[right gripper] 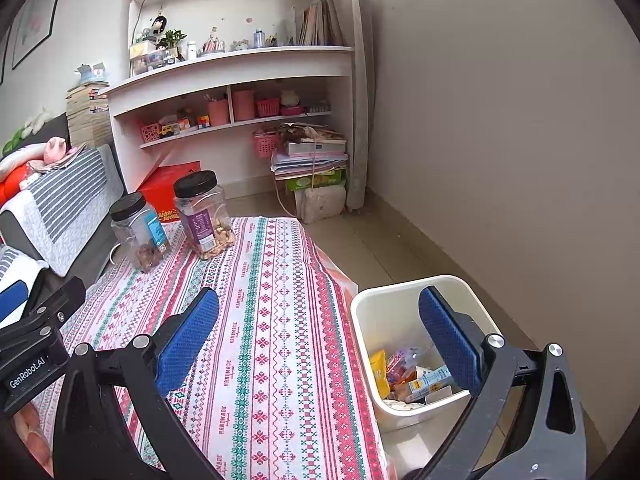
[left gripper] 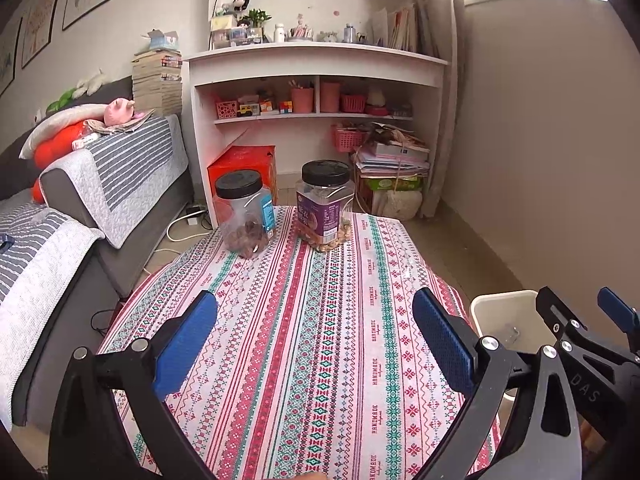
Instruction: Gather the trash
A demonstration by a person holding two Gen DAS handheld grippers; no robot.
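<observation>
A white trash bin [right gripper: 368, 312] stands on the floor at the table's right edge; it also shows in the left wrist view [left gripper: 504, 312]. Inside it lie several wrappers and packets [right gripper: 408, 372]. My right gripper [right gripper: 320, 336] is open and empty, its left finger over the tablecloth and its right finger over the bin. My left gripper [left gripper: 316, 336] is open and empty above the patterned tablecloth [left gripper: 312, 360]. I see no loose trash on the table.
Two black-lidded snack jars [left gripper: 246, 212] [left gripper: 326, 204] stand at the table's far end. A grey sofa [left gripper: 120, 200] runs along the left. White shelves [left gripper: 316, 80], a red box [left gripper: 244, 164] and stacked papers [left gripper: 392, 156] stand behind. The right gripper shows at the right of the left wrist view [left gripper: 580, 344].
</observation>
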